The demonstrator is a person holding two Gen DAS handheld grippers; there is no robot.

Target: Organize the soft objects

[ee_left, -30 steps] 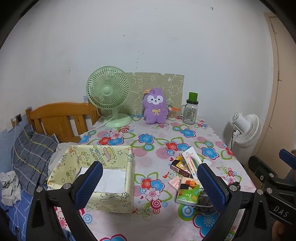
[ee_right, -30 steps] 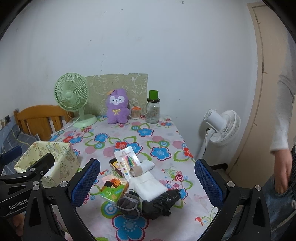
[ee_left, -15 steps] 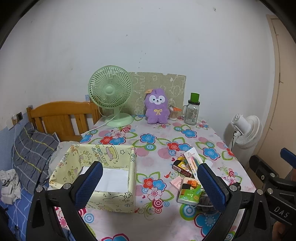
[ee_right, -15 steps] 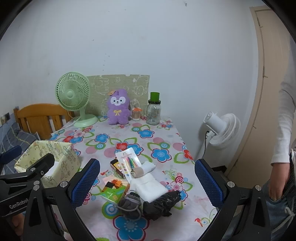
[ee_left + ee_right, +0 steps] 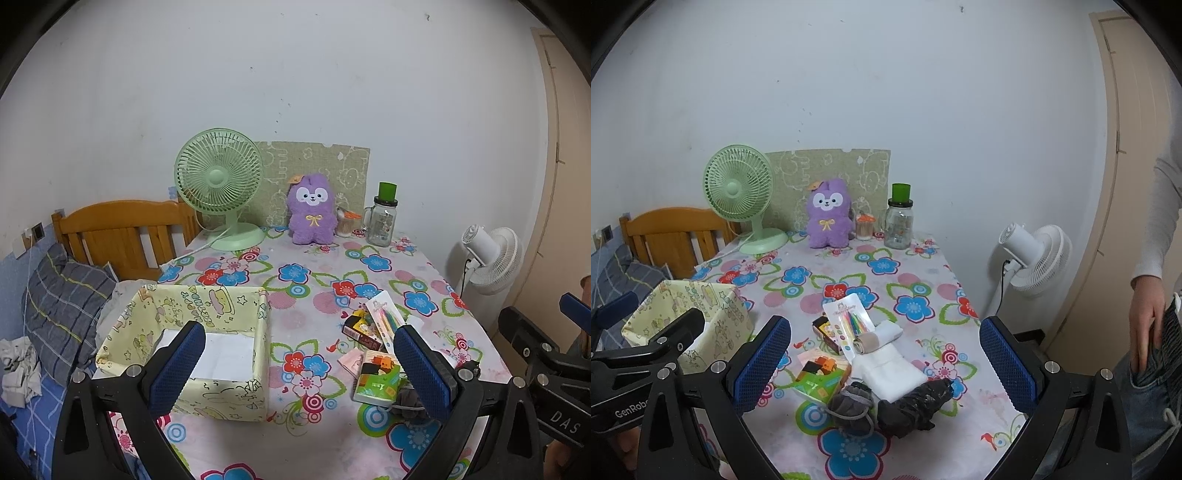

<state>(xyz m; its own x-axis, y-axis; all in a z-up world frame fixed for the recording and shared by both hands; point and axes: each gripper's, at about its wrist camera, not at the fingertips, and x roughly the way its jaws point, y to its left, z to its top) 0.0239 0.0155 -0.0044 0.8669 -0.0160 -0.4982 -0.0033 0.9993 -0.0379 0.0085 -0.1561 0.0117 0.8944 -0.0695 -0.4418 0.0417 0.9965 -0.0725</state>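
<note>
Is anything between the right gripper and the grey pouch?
Nothing visible. The open right gripper hangs above the near pile, and the grey pouch lies uncovered on top, beside the black bundle and the white cloth.

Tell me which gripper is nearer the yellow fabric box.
Left. The left gripper hangs open right over the yellow fabric box, one finger above its near rim. The right gripper, also open, sits off to the box's right, above the pile of small items.
</note>
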